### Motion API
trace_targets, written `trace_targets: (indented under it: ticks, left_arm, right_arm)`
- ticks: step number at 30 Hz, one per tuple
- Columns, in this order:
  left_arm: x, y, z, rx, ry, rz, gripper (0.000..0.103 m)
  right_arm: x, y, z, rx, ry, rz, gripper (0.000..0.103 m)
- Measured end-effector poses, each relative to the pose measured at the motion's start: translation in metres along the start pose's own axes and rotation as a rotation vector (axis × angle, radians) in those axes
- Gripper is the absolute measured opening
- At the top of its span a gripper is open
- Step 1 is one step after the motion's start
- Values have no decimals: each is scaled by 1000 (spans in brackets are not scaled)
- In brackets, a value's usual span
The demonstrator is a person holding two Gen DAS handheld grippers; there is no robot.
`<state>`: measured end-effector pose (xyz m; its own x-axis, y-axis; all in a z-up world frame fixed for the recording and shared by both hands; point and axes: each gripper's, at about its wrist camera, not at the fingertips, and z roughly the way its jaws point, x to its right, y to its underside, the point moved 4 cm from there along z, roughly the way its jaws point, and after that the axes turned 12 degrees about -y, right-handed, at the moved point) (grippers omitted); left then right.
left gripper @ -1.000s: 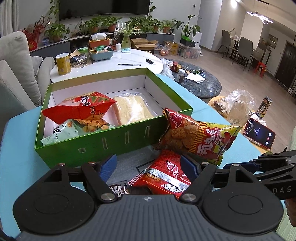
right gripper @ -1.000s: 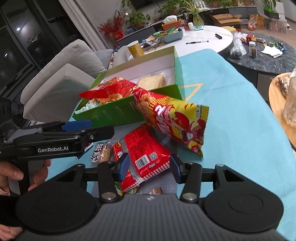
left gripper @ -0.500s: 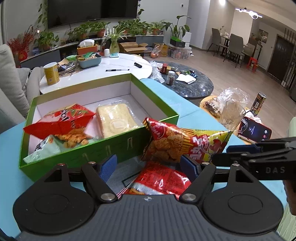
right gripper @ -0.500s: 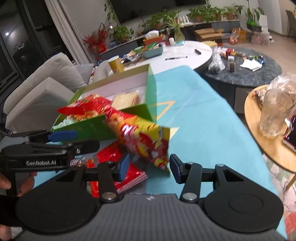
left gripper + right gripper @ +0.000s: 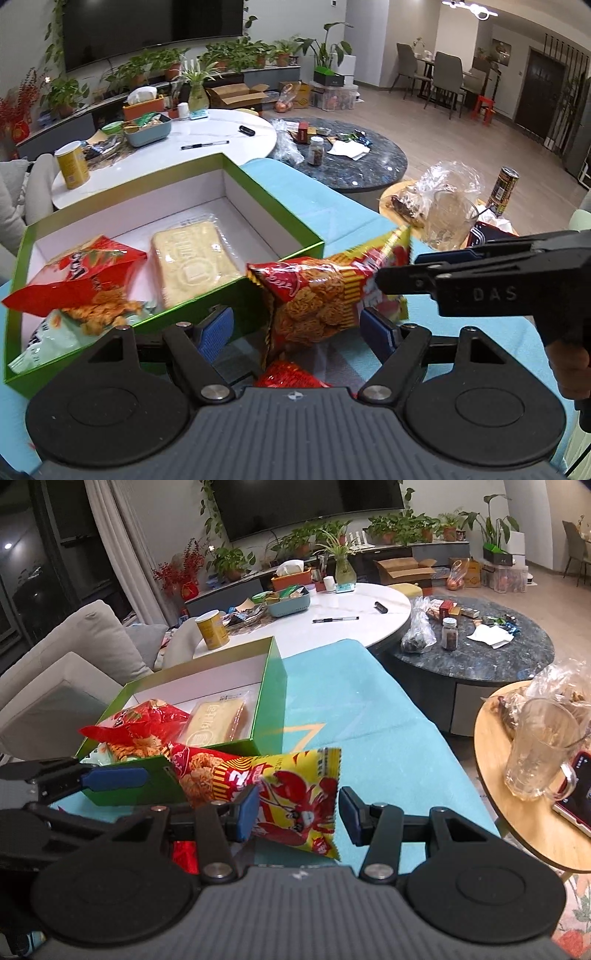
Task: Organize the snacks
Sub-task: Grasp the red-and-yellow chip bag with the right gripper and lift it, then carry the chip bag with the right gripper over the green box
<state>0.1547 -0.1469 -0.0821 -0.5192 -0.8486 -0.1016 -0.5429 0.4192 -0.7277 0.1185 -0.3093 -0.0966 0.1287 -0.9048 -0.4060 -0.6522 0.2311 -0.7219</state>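
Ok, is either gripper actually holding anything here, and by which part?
Nothing is gripped yet. The right gripper straddles the yellow end of the snack bag, a gap at one pad. The left gripper is open, empty.

My left wrist camera looks forward and down past its tool (image 5: 293, 330), close over the green box (image 5: 258, 299). My right wrist camera faces likewise from further right. Both share the box and the white round tabletop (image 5: 354, 605) beyond.

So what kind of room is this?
Most likely a home living room: a big TV on the wall, a pale sofa, potted plants, and a dining table with chairs farther back.
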Motion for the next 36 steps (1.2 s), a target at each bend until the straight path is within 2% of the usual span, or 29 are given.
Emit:
trace_targets:
  ticks: [6, 7, 10, 17, 19, 23, 28, 36]
  left_arm:
    - [4, 2, 14, -28, 8, -3, 73]
    - [4, 2, 15, -32, 8, -5, 73]
    - [2, 3, 18, -36, 12, -12, 73]
    - [4, 3, 27, -49, 21, -13, 72]
    - [4, 3, 28, -53, 27, -9, 70]
    - [7, 1, 31, -59, 54, -16, 58]
    - [9, 0, 23, -34, 38, -9, 58]
    - [6, -10, -20, 65, 3, -10, 58]
  right_arm:
    - [3, -1, 7, -25, -71, 31, 59]
    - [3, -1, 7, -20, -71, 25, 64]
    - [6, -4, 4, 0, -60, -15, 70]
    - [15, -5, 13, -9, -149, 2, 70]
    - [16, -5, 16, -8, -181, 11, 70]
    - [14, -5, 22, -30, -212, 14, 70]
    - [6, -4, 16, -31, -185, -31, 70]
    - [-21, -15, -15, 43, -191, -104, 69]
